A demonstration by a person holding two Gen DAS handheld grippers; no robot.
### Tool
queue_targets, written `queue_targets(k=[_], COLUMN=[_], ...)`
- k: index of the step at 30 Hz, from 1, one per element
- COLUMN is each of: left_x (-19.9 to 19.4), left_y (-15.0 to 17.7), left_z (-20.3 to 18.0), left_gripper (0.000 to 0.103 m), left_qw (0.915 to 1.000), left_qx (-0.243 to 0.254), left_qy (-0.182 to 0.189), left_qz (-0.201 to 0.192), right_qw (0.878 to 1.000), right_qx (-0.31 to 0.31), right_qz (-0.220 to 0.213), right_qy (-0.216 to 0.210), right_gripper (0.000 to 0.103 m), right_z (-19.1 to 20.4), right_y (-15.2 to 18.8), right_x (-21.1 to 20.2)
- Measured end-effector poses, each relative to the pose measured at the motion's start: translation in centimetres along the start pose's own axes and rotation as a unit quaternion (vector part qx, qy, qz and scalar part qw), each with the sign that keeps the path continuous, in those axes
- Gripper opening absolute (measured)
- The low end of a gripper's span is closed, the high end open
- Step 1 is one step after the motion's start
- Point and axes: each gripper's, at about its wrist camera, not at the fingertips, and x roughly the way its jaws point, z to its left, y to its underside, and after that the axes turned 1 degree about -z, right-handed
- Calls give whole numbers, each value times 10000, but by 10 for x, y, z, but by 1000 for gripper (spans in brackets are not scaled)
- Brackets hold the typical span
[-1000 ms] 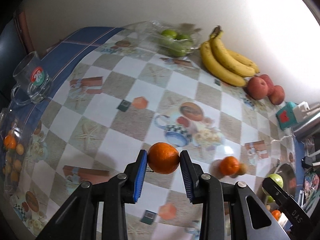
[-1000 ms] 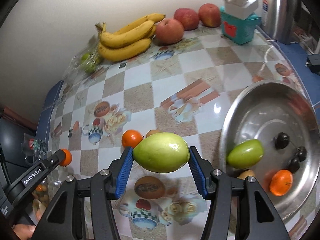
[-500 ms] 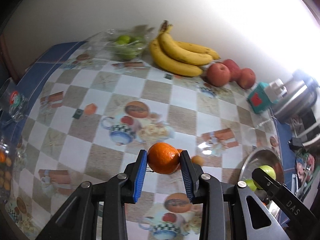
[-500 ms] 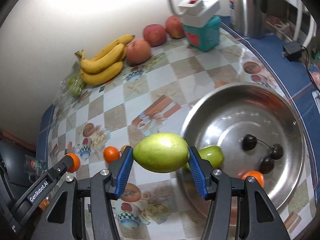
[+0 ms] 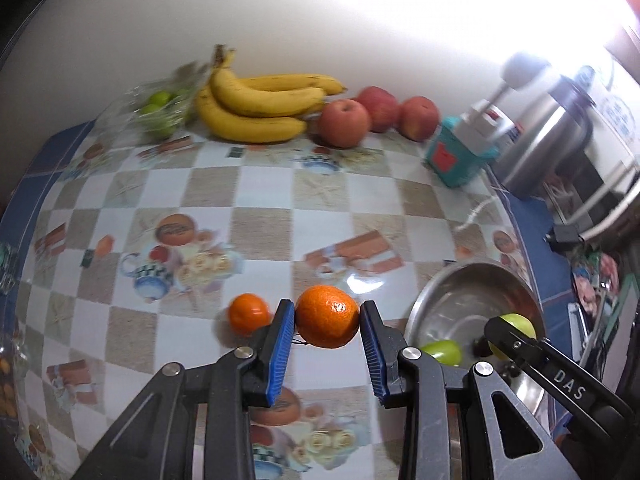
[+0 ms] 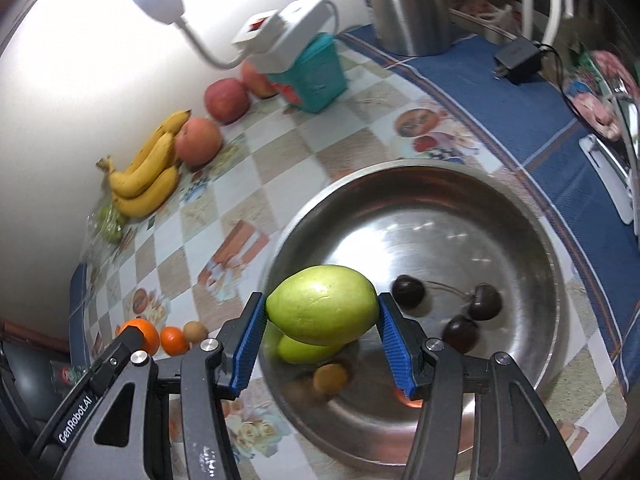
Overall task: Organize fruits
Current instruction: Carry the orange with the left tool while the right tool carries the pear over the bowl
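Over at the far left of the table (image 5: 260,188), against the wall, a clear bag of green limes (image 5: 160,114) is sitting just beside the banana bunch (image 5: 260,110), and three red apples (image 5: 344,122) are lining up to the right of that. Nearer the camera, a loose tangerine (image 5: 247,314) is resting on the checked cloth, just left of the left gripper (image 5: 327,322), which is clamping its blue pads on a second tangerine, the held orange (image 5: 328,321), and carrying it above the cloth, left of the bowl.

Moving right, the right gripper (image 6: 322,320) is squeezing a big green guava (image 6: 322,304) end to end and hanging it over the near-left part of the steel bowl (image 6: 520,216). Under it in the bowl, another green fruit (image 6: 304,350) is peeking out, with a small brown fruit (image 6: 330,378) beside it. Three dark cherries (image 6: 460,308) are lying to the right on the bowl's floor. Behind the bowl, a teal box (image 6: 320,76) with a white lamp base on top is standing near a steel kettle (image 6: 416,4).
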Motion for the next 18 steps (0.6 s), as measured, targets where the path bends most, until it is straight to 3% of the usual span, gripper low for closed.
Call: queue_targets(k=[12,18], left_x=[17,27], left_y=[1,4], left_z=[-54,-78], left_gripper=[36,36], left_qw=[9978,9951], left_qx=[587,893], left_qy=[286,414], left_qz=[98,93], right_qw=[9988,9958], right_qx=[444,721], right_qz=[-205,-504], right_qy=[71,254], right_gripper=[57,57], right_z=[-41,-62], right_y=[-12,-19], right_x=[-11,-18])
